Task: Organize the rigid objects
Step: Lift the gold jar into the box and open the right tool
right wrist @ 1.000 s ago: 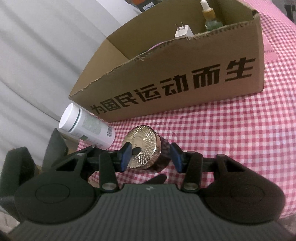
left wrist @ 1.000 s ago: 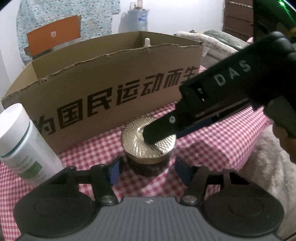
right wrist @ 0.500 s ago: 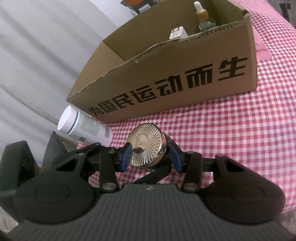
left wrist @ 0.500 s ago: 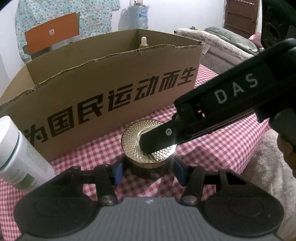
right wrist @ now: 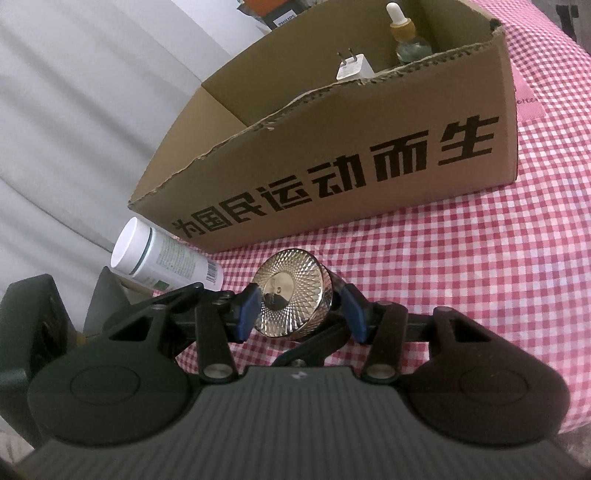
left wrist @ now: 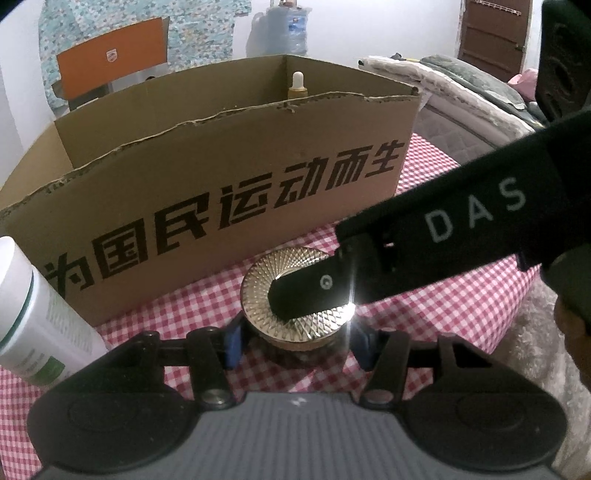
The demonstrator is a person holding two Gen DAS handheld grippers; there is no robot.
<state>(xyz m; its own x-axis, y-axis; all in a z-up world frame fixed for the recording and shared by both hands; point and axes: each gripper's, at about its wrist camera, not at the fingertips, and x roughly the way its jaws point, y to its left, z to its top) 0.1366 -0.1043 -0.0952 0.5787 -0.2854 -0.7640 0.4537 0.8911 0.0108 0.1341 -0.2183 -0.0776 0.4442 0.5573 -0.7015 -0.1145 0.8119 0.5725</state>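
From the left wrist, a jar with a faceted gold lid stands on the red-and-white checked worktop, just in front of an open cardboard box with bold black characters printed on its front wall. The left claw has a blue pad on either side of the jar's dark lower body, close in. The lid overhangs them, so I cannot tell whether they press on it. A black finger of the right claw reaches in from the right and lies across the lid. A white bottle stands at the left edge, near the box's corner, and the tip of a dropper bottle shows above the box's far wall. From the right wrist, the jar sits between the pads of the right claw, whose jaws are opening. The left-hand pad is against the lid's rim and the other is just beside the jar's side, where contact cannot be made out. The white bottle is left of the jar, near the box. Inside the box are the dropper bottle and a white charger plug. The checked worktop spreads to the right.
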